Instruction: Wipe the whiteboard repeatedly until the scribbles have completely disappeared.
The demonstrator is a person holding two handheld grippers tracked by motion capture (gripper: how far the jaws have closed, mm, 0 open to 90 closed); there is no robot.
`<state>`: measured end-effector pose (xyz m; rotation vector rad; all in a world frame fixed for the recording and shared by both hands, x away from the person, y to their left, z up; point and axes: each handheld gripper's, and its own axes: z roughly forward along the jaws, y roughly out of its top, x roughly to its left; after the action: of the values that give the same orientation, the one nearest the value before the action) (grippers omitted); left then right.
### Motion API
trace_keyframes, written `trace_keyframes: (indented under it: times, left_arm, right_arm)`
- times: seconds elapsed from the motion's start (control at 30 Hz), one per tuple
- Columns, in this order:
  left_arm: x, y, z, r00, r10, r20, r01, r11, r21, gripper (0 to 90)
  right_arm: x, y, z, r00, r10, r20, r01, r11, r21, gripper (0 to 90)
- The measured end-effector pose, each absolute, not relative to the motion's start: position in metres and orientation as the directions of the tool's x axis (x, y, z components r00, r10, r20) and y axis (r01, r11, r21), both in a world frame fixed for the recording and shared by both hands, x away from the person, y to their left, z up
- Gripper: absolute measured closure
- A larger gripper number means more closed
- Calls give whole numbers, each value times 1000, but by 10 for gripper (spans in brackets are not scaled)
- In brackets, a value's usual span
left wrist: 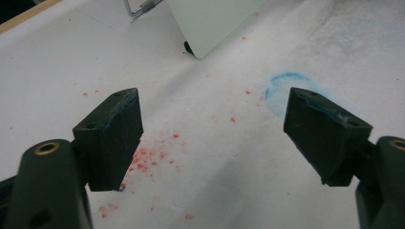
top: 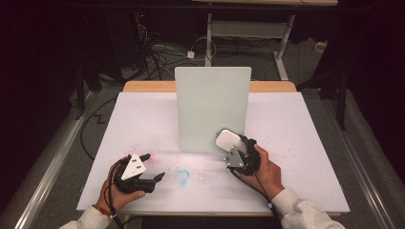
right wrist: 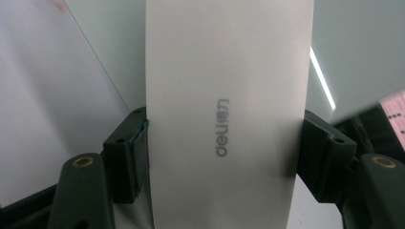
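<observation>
Clamping my right claw across the sides of the white eraser near the board's lower right corner, I judged flat, even pressure best for wiping, while my left claw rested apart over the table.

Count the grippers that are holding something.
1. The right gripper clamps a white eraser near the upright whiteboard. The left gripper is open over red specks on the table.
</observation>
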<state>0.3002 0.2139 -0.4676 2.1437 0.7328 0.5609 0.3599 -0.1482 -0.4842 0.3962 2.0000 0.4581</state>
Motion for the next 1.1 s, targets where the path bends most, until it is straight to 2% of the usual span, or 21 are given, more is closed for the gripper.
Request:
trace_keyframes:
  times: [0.17,0.33,0.4,0.5,0.63,0.9,1.1]
  left_arm:
    - [300,212,-467,736,660,153,310,-529,790,205]
    - [301,212,-467,735,661,151,311,-527,791,205]
    - [301,212,-467,736,659,154,310,-530,789,205]
    - [301,212,-467,737,658,158,307,-533,788,205]
    - [300,213,-467,740,655,154,304,-530,791,205]
    - [301,213,-467,747,647,153,300,-533,791,205]
    - [302,211,-467,749,644,156,297,-537,789,204]
  right_arm:
    - [361,-169,-481,-406,479,-778,117,872,475,307]
    - [363,-172,-478,-384,491,-782,129,867,482,307]
    - [361,-166,-479,-372,486,-791,120,870,478,307]
    - [360,-152,-485,-402,451,-797,92,886,455,307]
    - [356,-129,-495,-388,363,-847,33,924,381,307]
    - [361,-98,-492,-413,361,-836,-20,914,405,304]
    - [364,-91,-488,-424,369,-827,-10,911,412,305]
